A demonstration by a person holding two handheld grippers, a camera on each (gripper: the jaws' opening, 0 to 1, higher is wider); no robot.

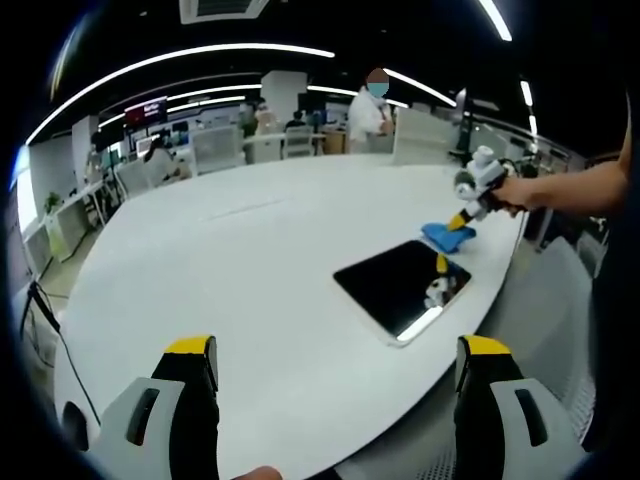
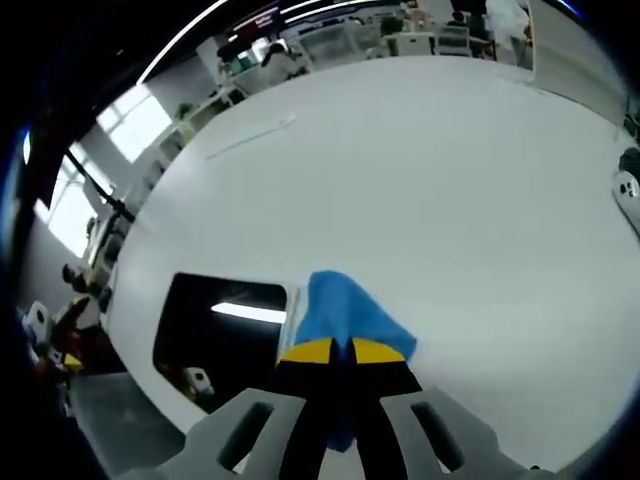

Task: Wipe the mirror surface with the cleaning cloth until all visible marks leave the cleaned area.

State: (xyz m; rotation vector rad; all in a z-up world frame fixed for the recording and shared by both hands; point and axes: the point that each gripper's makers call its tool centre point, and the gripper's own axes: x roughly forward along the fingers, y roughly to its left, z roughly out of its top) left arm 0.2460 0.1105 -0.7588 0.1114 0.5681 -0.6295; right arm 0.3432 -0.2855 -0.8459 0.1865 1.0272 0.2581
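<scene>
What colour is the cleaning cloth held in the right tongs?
Blue. The cleaning cloth shows best in the right gripper view, pinched in the right tongs.

A wide white tabletop (image 1: 250, 260) spans the middle of both views. Long ceiling light strips (image 1: 190, 58) curve across the top of the left gripper view, above office desks and chairs (image 1: 215, 148) (rows of them). Bright windows (image 2: 135, 125) sit at upper left of the right gripper view.

The left gripper (image 1: 337, 362) hovers with its jaws wide apart (nothing between them). The right gripper (image 2: 341, 351), held in a hand (image 1: 520, 190) on an outstretched forearm, has its jaws closed.
</scene>
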